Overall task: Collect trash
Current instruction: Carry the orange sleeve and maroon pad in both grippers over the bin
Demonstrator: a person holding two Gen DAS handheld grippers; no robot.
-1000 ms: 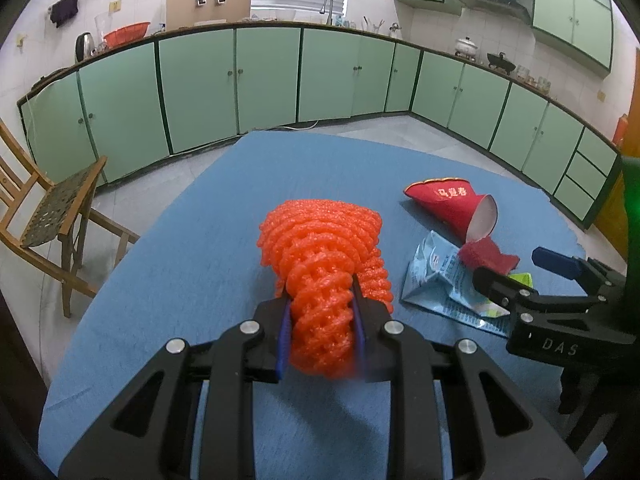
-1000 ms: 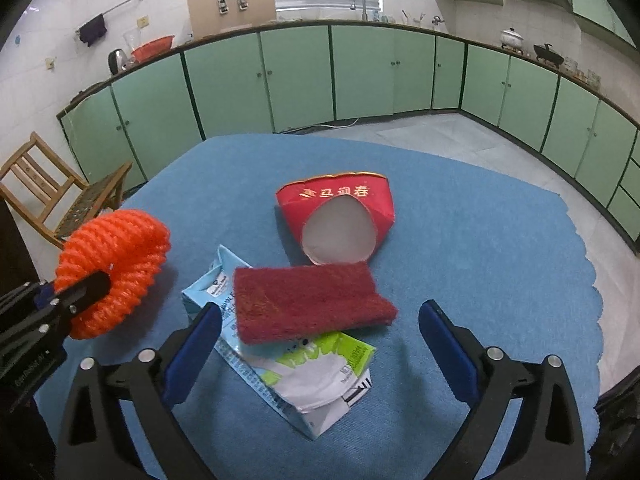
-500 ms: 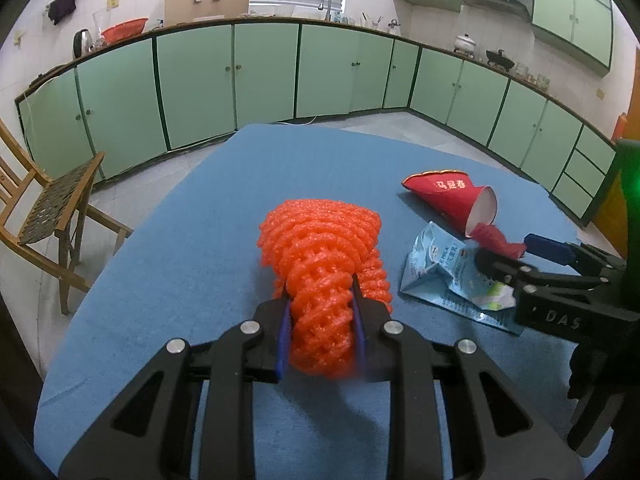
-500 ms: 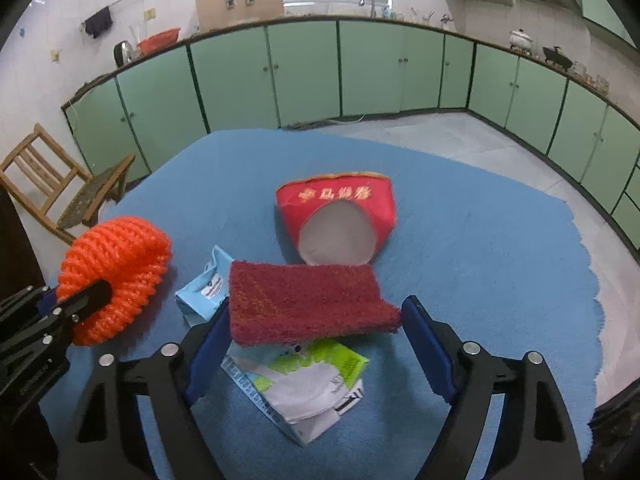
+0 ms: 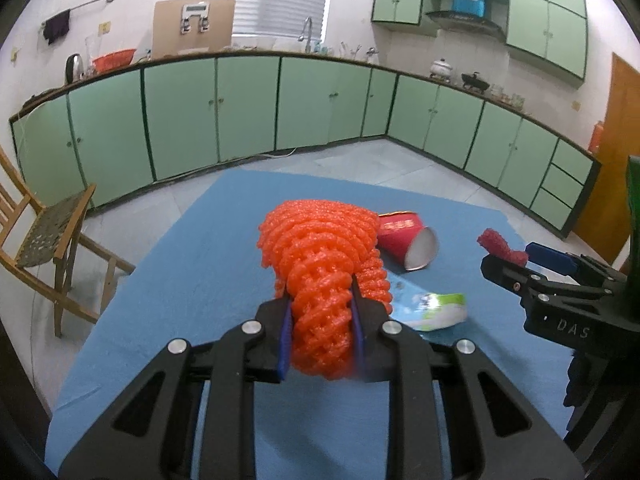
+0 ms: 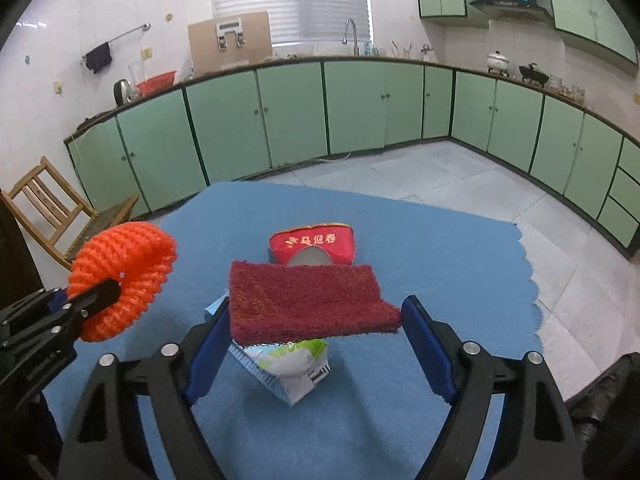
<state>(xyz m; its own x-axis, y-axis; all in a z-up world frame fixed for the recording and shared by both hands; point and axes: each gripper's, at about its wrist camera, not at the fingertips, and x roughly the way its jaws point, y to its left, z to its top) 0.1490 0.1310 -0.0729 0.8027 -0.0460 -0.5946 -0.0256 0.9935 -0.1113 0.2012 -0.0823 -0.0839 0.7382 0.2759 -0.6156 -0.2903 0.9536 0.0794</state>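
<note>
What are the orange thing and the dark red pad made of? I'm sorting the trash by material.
The orange net sleeve, clamped in the left gripper, looks like soft foam plastic mesh: an open woven lattice, matte. The dark red pad, held in the right gripper, looks like a fibrous scouring pad: rough, fuzzy, flat. Neither is certain from looks alone.

Wooden chair (image 5: 44, 240) standing on the floor off the worktop's left edge; green cabinets (image 6: 292, 116) lining the walls beyond its far edge; kettle (image 6: 121, 92) and red basin (image 6: 157, 80) up on the counter
</note>
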